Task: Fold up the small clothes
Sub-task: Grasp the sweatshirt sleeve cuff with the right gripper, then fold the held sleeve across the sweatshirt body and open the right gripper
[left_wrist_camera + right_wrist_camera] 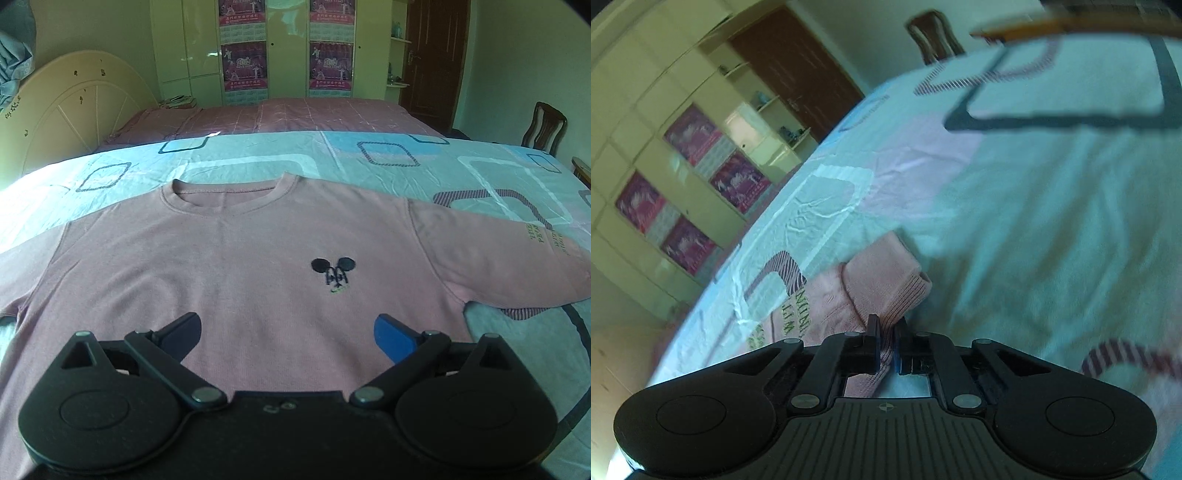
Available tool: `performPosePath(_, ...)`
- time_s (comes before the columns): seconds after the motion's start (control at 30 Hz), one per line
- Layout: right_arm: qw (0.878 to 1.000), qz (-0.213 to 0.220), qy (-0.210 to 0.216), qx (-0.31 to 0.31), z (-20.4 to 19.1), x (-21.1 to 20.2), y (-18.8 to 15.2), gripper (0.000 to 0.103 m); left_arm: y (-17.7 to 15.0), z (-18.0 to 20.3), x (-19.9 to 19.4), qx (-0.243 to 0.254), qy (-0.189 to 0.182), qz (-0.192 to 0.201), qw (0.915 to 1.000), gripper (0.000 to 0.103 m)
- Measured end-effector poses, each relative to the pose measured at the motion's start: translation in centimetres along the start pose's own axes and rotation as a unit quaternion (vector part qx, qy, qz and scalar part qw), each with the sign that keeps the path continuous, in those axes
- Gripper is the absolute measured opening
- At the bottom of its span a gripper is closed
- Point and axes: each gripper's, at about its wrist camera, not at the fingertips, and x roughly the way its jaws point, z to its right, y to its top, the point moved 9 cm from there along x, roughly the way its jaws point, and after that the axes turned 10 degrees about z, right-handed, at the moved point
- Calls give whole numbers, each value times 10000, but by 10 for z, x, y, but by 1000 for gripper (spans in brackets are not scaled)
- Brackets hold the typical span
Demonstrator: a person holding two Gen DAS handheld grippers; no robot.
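A: Left wrist view, read from the left. What lies where?

B: A pink shirt (236, 258) is spread front-up on the patterned bedsheet (369, 155), collar away from the camera, its printed sleeve (498, 251) reaching out to the right. The left gripper (288, 332) hovers over the lower body of the shirt, jaws spread wide, nothing between them.

A: And the right wrist view?

B: The right gripper (886, 343) is clenched on the ribbed sleeve cuff (897, 291), the fabric pinched between its pads; the cuff end is already doubled over.

A: Which step is this?

B: Judged as the first fold: the sleeve is seized, not yet carried. The next move likely calls for drawing the cuff across toward the chest while the left gripper stays clear or pins the body.

A: What does each view alone supply?

B: Only the left shows the whole shirt and its emblem (334, 275); only the right shows the grip itself.
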Motion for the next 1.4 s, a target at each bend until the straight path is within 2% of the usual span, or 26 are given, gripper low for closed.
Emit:
performPosePath(0.03,10000,2,-42,-1,1,1,1,5,-1,-8,3,58,30,-69,10000,101)
performPosePath(0.1,9986,27,-201,-486,-13,-4,5,6,-7,-23,7,110,60,-245,9996,101)
performPosePath(0.23,9950,307,384,-866,-75,-34,4,6,-15,-64,11,-101,40,-279,9996,100)
performPosePath(0.33,9850,284,912,-1435,-146,-52,-21,6,-19,-98,17,-316,66,-289,9991,96)
performPosePath(0.57,9480,-123,2127,-2365,-319,-91,-154,5,-24,-173,13,-542,-21,-189,9983,96)
performPosePath(0.67,9291,-316,2480,-2724,-372,-104,-218,5,-32,-202,6,-582,-26,-177,9981,96)
performPosePath(0.8,8966,-515,2926,-3282,-435,-123,-295,5,-45,-234,-5,-777,59,-207,9967,96)
performPosePath(0.93,8673,-713,3200,-3746,-462,-134,-357,5,-55,-257,-15,-959,41,-230,9951,93)
performPosePath(1.07,8504,-942,3230,-4045,-465,-119,-398,6,-54,-264,-21,-879,90,-140,9960,93)
performPosePath(1.13,8458,-850,3219,-4169,-459,-121,-405,6,-50,-265,-20,-874,81,-68,9961,93)
performPosePath(1.17,8438,-880,3238,-4188,-460,-114,-403,17,-47,-263,-19,-905,30,-37,9959,93)
performPosePath(1.2,8417,-905,3302,-4175,-459,-117,-401,40,-43,-259,-15,-947,-74,-12,9955,93)
performPosePath(1.23,8418,-817,3322,-4175,-455,-122,-398,53,-38,-254,-11,-999,-192,4,9948,93)
performPosePath(1.27,8421,-644,3280,-4233,-453,-125,-392,71,-34,-248,-6,-1038,-286,20,9942,93)
performPosePath(1.33,8432,-548,3219,-4270,-438,-129,-378,72,-20,-227,7,-1058,-724,145,9916,84)
performPosePath(1.37,8502,-592,3168,-4163,-428,-130,-369,67,-15,-216,14,-1078,-898,165,9900,81)
performPosePath(1.4,8574,-649,3086,-4067,-417,-129,-360,57,-11,-206,23,-1139,-1053,129,9878,76)
